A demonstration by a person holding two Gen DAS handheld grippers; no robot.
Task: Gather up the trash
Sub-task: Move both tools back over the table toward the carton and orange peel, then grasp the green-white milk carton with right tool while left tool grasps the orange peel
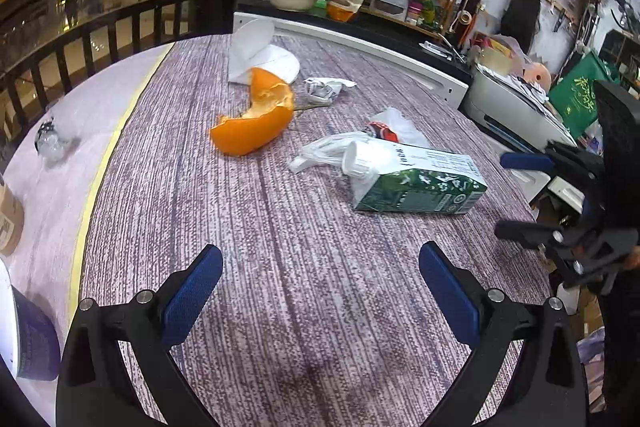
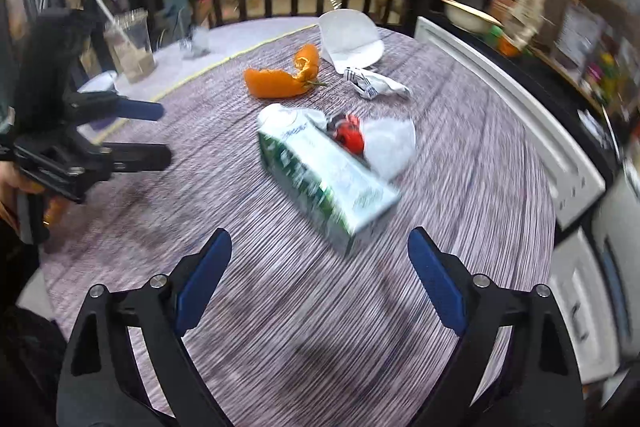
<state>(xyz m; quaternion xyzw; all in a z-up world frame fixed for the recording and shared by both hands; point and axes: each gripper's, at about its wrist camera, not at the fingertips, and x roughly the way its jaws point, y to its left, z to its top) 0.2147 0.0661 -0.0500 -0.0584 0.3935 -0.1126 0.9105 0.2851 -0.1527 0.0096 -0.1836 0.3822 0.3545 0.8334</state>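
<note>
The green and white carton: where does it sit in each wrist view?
Left wrist: carton right of centre, lying flat, cap end pointing left.
Right wrist: carton near centre, blurred, lying at a slant.
Shared landmark: the orange peel, beyond the carton in both.

Left wrist view: you look down at a slant across the table [image 1: 280,227] from its near left.
Right wrist view: same slant from the near right, blurred.
Shared: carton [image 1: 420,183] [image 2: 324,175], peel [image 1: 256,123] [image 2: 280,75], far table.
</note>
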